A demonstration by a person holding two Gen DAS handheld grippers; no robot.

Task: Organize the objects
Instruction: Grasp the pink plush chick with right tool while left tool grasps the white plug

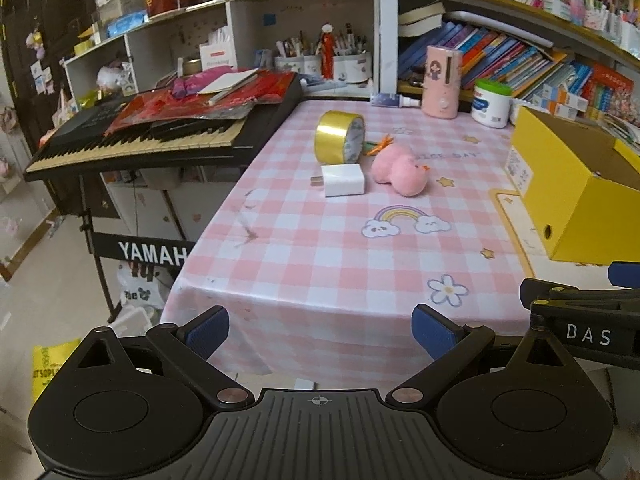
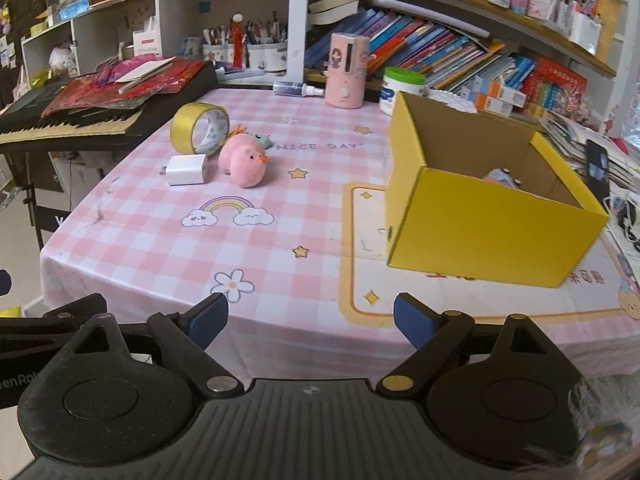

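Note:
A gold tape roll (image 1: 340, 137) (image 2: 199, 127) stands on edge at the far left of the pink checked table. A white charger block (image 1: 342, 179) (image 2: 187, 170) lies in front of it. A pink plush chick (image 1: 399, 170) (image 2: 244, 159) lies beside them. An open yellow box (image 2: 486, 196) (image 1: 572, 184) stands on the right, with a small pinkish item (image 2: 500, 178) inside. My left gripper (image 1: 320, 332) is open and empty at the table's near edge. My right gripper (image 2: 310, 322) is open and empty, also at the near edge.
A black keyboard (image 1: 160, 136) piled with red papers juts over the table's left side. A pink humidifier (image 2: 346, 70), a white jar (image 2: 402, 88) and a spray bottle (image 2: 298, 89) stand at the back. Bookshelves rise behind. A phone (image 2: 598, 172) lies right of the box.

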